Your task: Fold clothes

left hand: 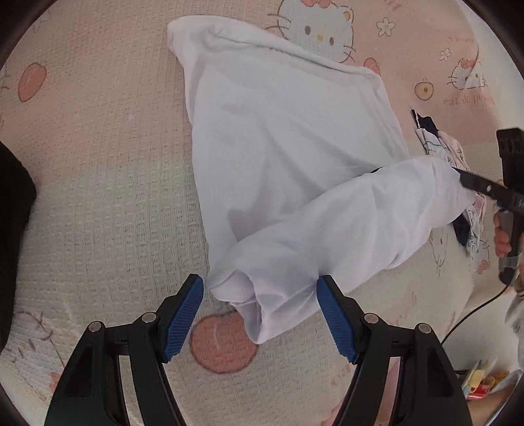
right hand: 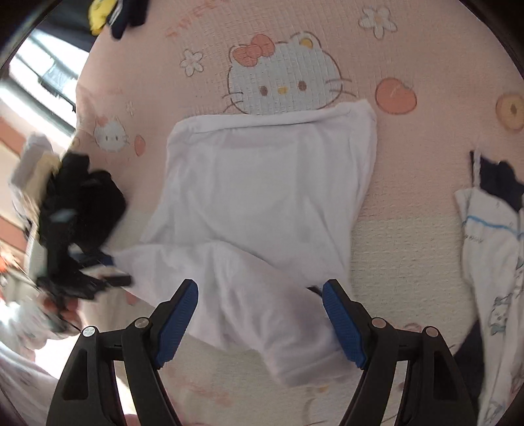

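Jaws of the left gripper (left hand: 260,314) and right gripper (right hand: 260,321) are standing apart, gripping nothing, straddling the rolled near edge of the white garment (left hand: 288,141) lying on the pink cartoon-cat blanket (left hand: 98,147).

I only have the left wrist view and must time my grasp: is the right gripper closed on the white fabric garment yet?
Observer: No, the right gripper is open, its blue pads either side of the white fabric garment's rolled edge.
Operator: Anything to its right?
Observer: A white printed cloth with a light-blue line, lying apart from the garment.
Operator: Past the far edge?
Observer: A yellow and dark bundle at the pink cartoon-cat bedspread's upper left.
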A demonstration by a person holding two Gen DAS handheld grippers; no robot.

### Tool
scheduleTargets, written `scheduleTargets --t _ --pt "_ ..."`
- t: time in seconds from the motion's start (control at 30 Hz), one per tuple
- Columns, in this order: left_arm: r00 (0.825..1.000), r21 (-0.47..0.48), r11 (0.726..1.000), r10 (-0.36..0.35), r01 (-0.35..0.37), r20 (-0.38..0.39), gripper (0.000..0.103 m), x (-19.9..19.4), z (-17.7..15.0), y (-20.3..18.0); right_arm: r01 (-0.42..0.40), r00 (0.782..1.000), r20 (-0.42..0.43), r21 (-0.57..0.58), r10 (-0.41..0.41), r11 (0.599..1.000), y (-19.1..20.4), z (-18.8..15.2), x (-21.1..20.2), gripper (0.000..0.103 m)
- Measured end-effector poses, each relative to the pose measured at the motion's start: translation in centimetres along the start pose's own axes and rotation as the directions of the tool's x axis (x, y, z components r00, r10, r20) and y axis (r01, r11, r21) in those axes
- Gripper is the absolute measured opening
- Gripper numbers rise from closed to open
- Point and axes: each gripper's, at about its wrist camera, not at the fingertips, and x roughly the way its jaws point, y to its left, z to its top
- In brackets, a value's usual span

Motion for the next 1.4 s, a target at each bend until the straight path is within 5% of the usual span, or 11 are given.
scheduleTargets --t 0.2,0.53,0.73,0.9,1.0,1.07,1.13,1.4 --pt "0.985 -0.117 0.993 0.022 -0.002 0.173 0.070 -0.6 -1.3 0.2 0.160 0.980 -0.073 -0.282 -0.188 0.946 2.2 -2.0 3.1 0.078" --pt "0.980 -0.279 0.953 -0.066 0.118 0.189 0.070 -0.2 -1.3 2.3 0.092 0.995 0.042 -0.012 -0.091 0.996 -1.3 -2.0 1.4 0.078" --pt "0.974 -0.244 0.965 -0.041 0.095 0.221 0.070 -0.7 -0.5 1.3 0.020 0.996 0.087 0.110 -0.030 0.994 -2.5 -3.5 0.9 0.078" --pt "0.962 -0.216 0.975 0.008 0.053 0.274 0.069 -1.1 -0.8 0.5 0.012 0.990 0.136 0.110 -0.027 0.994 -2.1 -3.3 0.8 0.051" --pt "0.947 -0.166 0.986 0.074 -0.022 0.311 0.049 -1.4 -0.7 -0.7 0.036 0.989 0.140 0.111 -0.051 0.993 -1.8 -3.0 1.1 0.042" --pt "0.929 -0.126 0.988 0.131 -0.093 0.347 0.034 -1.7 -0.4 -1.5 0.012 0.987 0.158 0.125 -0.032 0.992 -1.9 -3.0 0.6 0.027" --pt "0.914 -0.102 0.986 0.161 -0.132 0.371 0.030 -2.1 -0.4 -1.7 -0.025 0.987 0.158 0.161 0.000 0.987 -2.1 -2.8 0.1 0.023" --pt "0.910 -0.193 0.975 0.176 -0.110 0.375 0.026 -2.2 0.8 1.7 -0.197 0.978 0.132 0.319 0.163 0.927 -3.1 -3.0 -1.1 0.016"
